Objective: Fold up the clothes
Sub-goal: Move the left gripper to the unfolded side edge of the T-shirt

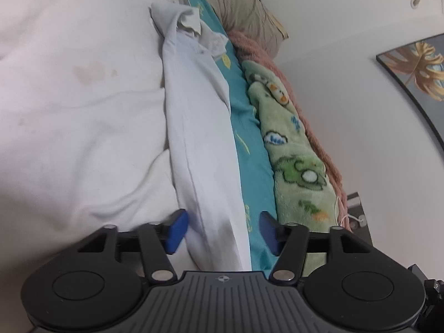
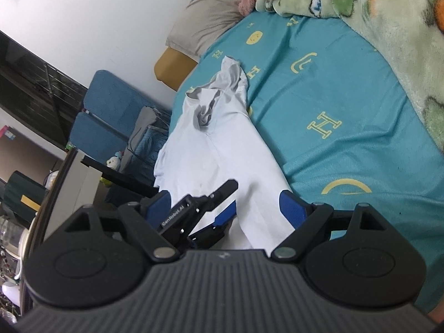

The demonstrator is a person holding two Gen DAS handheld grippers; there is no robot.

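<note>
Two grippers, left gripper (image 1: 219, 231) and right gripper (image 2: 226, 208), open; one shirt (image 2: 211, 155).

Teal sheet (image 2: 347, 88), green blanket (image 1: 294, 149), perhaps pillow (image 2: 205, 19)

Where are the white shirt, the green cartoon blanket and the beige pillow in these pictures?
white shirt (image 2: 222, 149): right wrist view, on the middle of its body.
green cartoon blanket (image 1: 294, 149): left wrist view, on the fleece beside the cloud print.
beige pillow (image 2: 213, 14): right wrist view, on its flat side by the wall.
</note>
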